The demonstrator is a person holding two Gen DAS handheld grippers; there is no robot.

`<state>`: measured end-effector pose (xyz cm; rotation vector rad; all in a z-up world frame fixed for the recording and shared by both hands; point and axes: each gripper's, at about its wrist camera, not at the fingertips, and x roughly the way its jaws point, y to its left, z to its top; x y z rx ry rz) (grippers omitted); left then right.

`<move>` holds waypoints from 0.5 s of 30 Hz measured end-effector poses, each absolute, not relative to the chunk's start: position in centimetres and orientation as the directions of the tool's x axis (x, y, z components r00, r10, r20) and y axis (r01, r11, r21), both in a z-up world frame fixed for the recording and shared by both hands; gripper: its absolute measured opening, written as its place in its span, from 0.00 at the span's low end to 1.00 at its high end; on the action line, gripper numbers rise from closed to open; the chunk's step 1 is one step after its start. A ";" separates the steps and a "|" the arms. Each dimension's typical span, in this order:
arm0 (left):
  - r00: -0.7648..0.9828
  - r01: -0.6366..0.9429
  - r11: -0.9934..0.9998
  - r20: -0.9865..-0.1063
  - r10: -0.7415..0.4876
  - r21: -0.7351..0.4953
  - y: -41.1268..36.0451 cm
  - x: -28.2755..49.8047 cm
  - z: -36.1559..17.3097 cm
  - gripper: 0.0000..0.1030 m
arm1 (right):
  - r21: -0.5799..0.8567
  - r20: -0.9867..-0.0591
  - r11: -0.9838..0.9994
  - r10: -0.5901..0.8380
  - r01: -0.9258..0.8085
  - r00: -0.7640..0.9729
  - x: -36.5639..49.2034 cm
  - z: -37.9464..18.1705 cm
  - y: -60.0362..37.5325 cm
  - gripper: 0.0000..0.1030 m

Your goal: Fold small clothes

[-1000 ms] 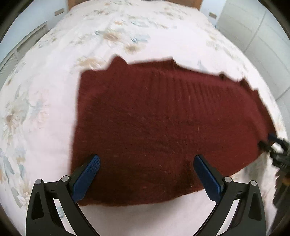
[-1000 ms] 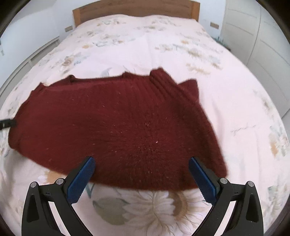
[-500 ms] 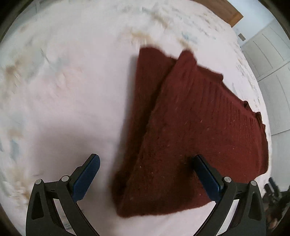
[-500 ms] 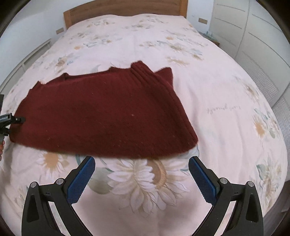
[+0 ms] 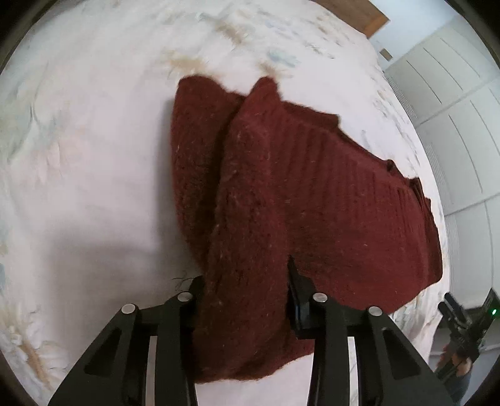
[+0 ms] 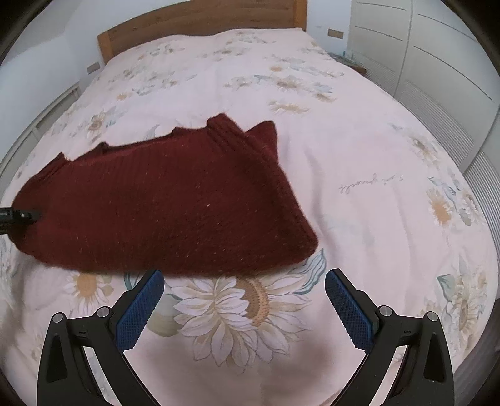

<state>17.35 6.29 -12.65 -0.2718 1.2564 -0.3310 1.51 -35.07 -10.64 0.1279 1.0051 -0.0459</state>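
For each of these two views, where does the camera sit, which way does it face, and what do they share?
Left wrist: on the left hand-held gripper, angled down at the dark red knitted sweater; its jaws are closing with sweater fabric between them.
Right wrist: on the right hand-held gripper, facing up the floral bedspread toward the wooden headboard; jaws open, empty.
Shared: sweater, bedspread; each view catches the other gripper at its edge.

Sweater (image 6: 175, 206): lies on the bedspread (image 6: 359, 150), left of centre in the right wrist view; headboard (image 6: 200, 31) behind it at the far end; wardrobe doors (image 6: 437, 71) to the right of the bed; left gripper (image 5: 245, 281) at the sweater's left end, jaws closing with a fold between them; right gripper (image 6: 243, 299) before the near edge, apart from it, over bare bedspread.
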 end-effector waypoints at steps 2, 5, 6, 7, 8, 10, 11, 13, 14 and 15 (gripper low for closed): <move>0.282 0.112 0.923 -0.879 -0.385 -0.369 5.7 17.0 -11.1 0.29 | 0.091 -0.841 0.990 0.019 0.108 0.540 1.5 -10.4 -35.5 1.00; 0.293 0.101 0.919 -0.872 -0.393 -0.381 4.6 17.0 -8.4 0.29 | 0.101 -0.839 0.987 0.016 0.127 0.544 1.3 -9.8 -36.3 1.00; 0.302 0.110 0.919 -0.868 -0.394 -0.379 4.0 17.0 -7.5 0.29 | 0.102 -0.839 0.986 0.014 0.132 0.545 1.4 -9.7 -36.6 1.00; 0.307 0.130 0.918 -0.865 -0.398 -0.376 3.1 17.0 -6.5 0.28 | 0.104 -0.837 0.985 0.010 0.141 0.547 1.4 -9.4 -37.0 1.00; 0.309 0.149 0.916 -0.863 -0.400 -0.372 2.2 17.0 -5.5 0.28 | 0.105 -0.835 0.983 0.006 0.148 0.550 1.4 -9.2 -37.4 1.00; 0.308 0.185 0.913 -0.860 -0.406 -0.365 0.0 17.2 -3.6 0.28 | 0.116 -0.825 0.978 -0.002 0.172 0.565 1.3 -8.7 -38.3 1.00; 0.312 0.203 0.908 -0.855 -0.414 -0.366 -1.3 17.4 -2.6 0.27 | 0.125 -0.821 0.975 -0.002 0.183 0.571 1.3 -8.5 -38.7 1.00; 0.328 0.236 0.898 -0.839 -0.434 -0.373 -3.1 17.3 -0.6 0.26 | 0.150 -0.816 0.967 0.004 0.205 0.579 1.3 -8.2 -39.7 1.00; 0.339 0.253 0.894 -0.832 -0.440 -0.370 -4.5 17.8 0.0 0.25 | 0.159 -0.814 0.964 0.006 0.213 0.581 1.4 -8.1 -40.2 1.00; 0.348 0.272 0.890 -0.825 -0.446 -0.366 -5.6 17.9 1.0 0.23 | 0.166 -0.812 0.961 0.007 0.220 0.584 1.4 -8.0 -40.6 1.00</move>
